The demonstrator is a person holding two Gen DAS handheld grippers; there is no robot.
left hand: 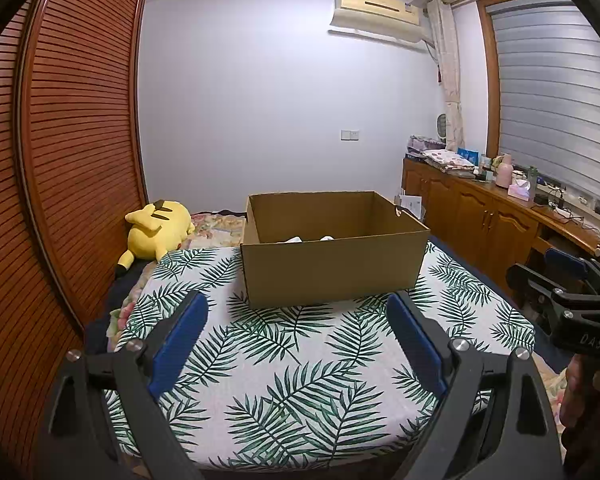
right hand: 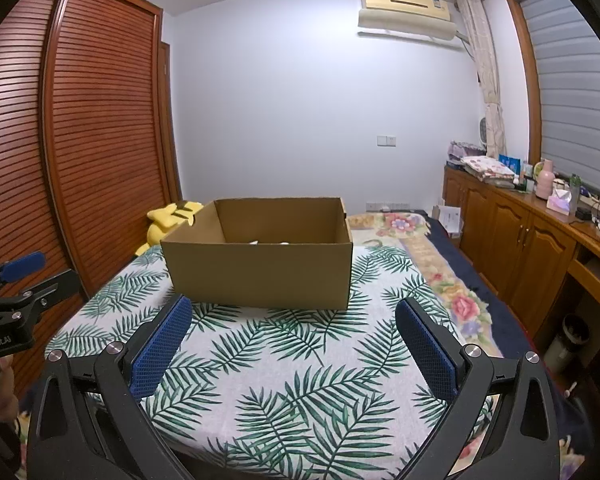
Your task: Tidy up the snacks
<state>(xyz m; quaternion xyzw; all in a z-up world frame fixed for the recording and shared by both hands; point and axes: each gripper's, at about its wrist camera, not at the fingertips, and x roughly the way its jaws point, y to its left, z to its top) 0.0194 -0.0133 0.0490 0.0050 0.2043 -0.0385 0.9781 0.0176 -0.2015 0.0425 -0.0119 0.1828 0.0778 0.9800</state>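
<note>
On the leaf-print cloth (left hand: 300, 360), a cardboard box (left hand: 332, 268) is sitting open-topped. Left gripper (left hand: 300, 320) and right gripper (right hand: 294, 320) are hovering before it, jaws spread wide, gripping nothing.

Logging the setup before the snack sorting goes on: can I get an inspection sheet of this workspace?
Surface: leaf-print white cloth over the bed.
Job's things: open brown cardboard box on the cloth; white items barely visible inside.
Clutter: yellow plush toy beside the box.
Grippers: left tool open, empty; right tool open, empty.
Cables: wires on wooden cabinet top.
Surroundings: slatted wooden wardrobe, wall air conditioner.
</note>
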